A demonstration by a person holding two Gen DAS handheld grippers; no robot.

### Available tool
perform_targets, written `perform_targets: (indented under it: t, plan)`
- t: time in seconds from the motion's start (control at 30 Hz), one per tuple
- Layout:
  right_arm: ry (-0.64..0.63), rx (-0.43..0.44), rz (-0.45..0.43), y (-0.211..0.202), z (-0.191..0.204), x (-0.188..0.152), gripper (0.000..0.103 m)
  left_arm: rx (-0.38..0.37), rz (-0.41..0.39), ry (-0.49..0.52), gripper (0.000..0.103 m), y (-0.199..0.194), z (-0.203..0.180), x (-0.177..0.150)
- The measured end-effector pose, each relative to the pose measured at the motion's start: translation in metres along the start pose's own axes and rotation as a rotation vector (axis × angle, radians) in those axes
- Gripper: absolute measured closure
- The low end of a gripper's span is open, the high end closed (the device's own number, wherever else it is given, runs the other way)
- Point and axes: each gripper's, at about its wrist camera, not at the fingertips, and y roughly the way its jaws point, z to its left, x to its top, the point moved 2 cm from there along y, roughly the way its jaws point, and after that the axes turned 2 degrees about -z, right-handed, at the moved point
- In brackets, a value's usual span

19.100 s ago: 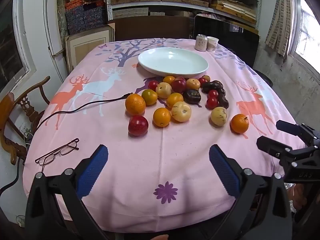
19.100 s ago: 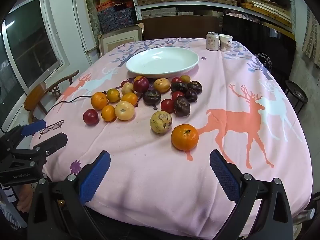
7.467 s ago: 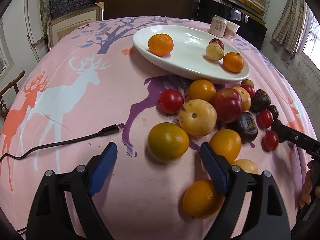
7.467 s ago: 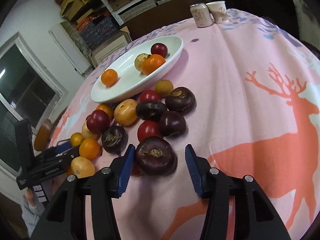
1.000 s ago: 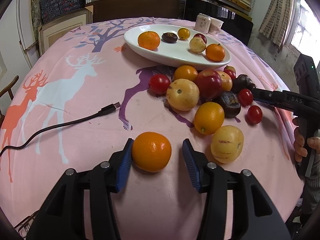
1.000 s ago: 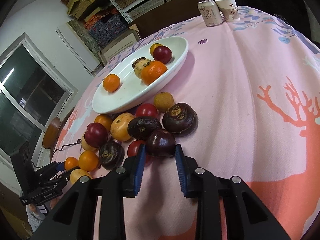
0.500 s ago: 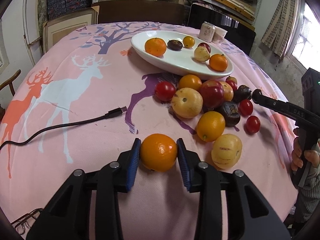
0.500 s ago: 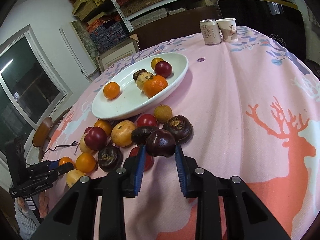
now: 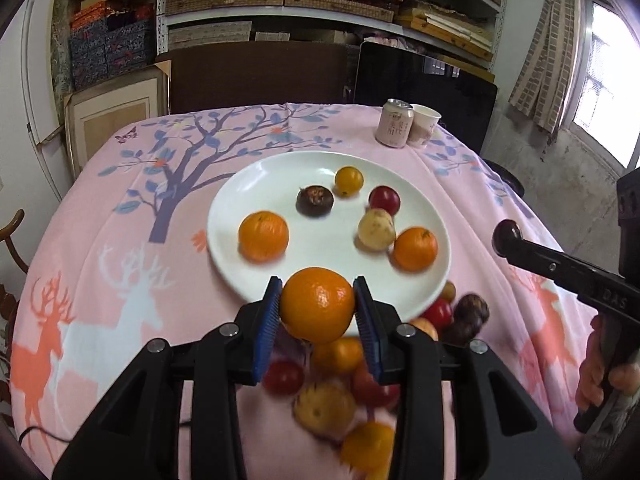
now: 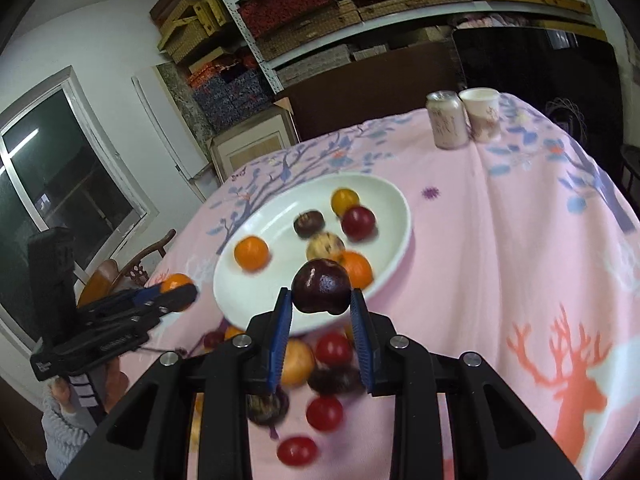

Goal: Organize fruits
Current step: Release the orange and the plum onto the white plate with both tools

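The left hand-held gripper [image 9: 317, 308] was clamped on an orange [image 9: 317, 304], held above the near rim of the white plate [image 9: 240, 196] on the counter [image 9: 120, 208]. The right hand-held gripper [image 10: 320, 304] gripped a dark purple fruit [image 10: 321, 286] over the plate's near edge. Six fruits lay in the plate; more sat on the counter nearer.
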Motion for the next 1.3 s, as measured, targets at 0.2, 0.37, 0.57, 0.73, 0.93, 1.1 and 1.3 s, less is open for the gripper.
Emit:
perform_targets:
  t: [0.2, 0.37, 0.57, 0.73, 0.93, 1.1, 1.3]
  plan:
    - [0.002, 0.003, 0.014, 0.043, 0.006, 0.034, 0.073, 0.002, 0.047, -0.036, 0.067, 0.044, 0.006, 0.006]
    - [-0.045, -0.004, 0.064, 0.086, 0.02, 0.048, 0.073, 0.002, 0.071, -0.037, 0.067, 0.063, 0.014, 0.008]
    - [-0.078, -0.01, 0.09, 0.121, 0.036, 0.05, 0.049, -0.018, 0.09, -0.036, 0.05, 0.072, 0.015, 0.004]
    - [-0.096, -0.018, 0.036, 0.101, 0.033, 0.053, 0.045, -0.018, 0.036, -0.041, 0.036, 0.052, 0.016, 0.007]
    - [0.003, -0.003, -0.126, 0.027, 0.009, 0.044, 0.015, 0.049, -0.024, -0.059, 0.026, 0.018, 0.03, -0.007]
    - [0.165, -0.046, -0.182, -0.017, -0.039, -0.006, 0.011, 0.079, -0.029, -0.113, 0.026, -0.007, 0.042, -0.036]
    - [0.312, -0.031, -0.144, -0.029, -0.067, -0.042, 0.007, 0.101, -0.01, -0.188, 0.02, -0.031, 0.053, -0.081]
